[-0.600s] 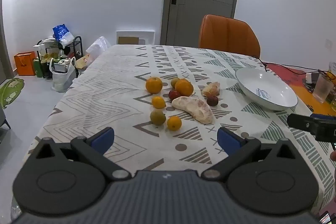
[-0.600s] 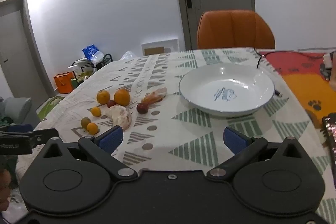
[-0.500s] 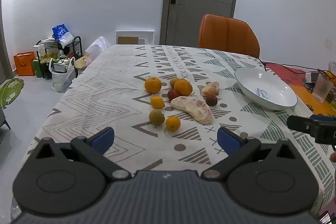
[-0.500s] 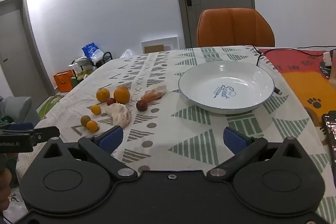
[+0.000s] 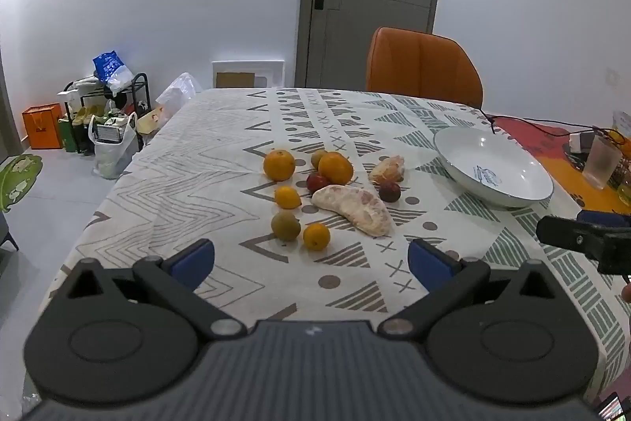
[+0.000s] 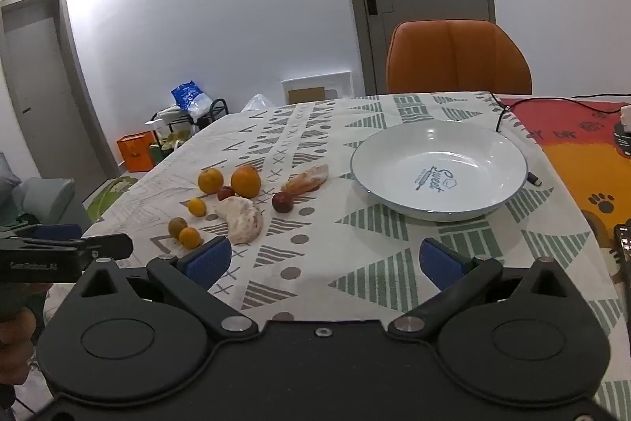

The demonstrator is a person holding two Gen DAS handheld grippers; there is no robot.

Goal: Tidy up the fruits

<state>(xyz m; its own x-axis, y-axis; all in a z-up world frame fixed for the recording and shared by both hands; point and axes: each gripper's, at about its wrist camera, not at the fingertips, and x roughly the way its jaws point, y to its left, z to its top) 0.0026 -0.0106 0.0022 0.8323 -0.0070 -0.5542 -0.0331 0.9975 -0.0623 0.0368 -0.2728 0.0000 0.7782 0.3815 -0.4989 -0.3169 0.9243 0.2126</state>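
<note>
Both hand-held grippers, left hand-held gripper and right hand-held gripper, hang released, grasping nothing, above the patterned bench. The fruits cluster mid-frame in the left view; the empty white plate sits centre-right in the right view.

white plate, orange chair, geometric-patterned tablecloth

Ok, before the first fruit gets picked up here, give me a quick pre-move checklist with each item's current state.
1. Left gripper open, nothing between the jaws: ok.
2. Right gripper open, nothing between the jaws: ok.
3. White plate holds no fruit, ready to receive: ok.
4. Fruits lie loose on the tablecloth, nearest being the small orange: ok.
5. Black cable ends near the plate's far rim; touching: cannot tell.
</note>
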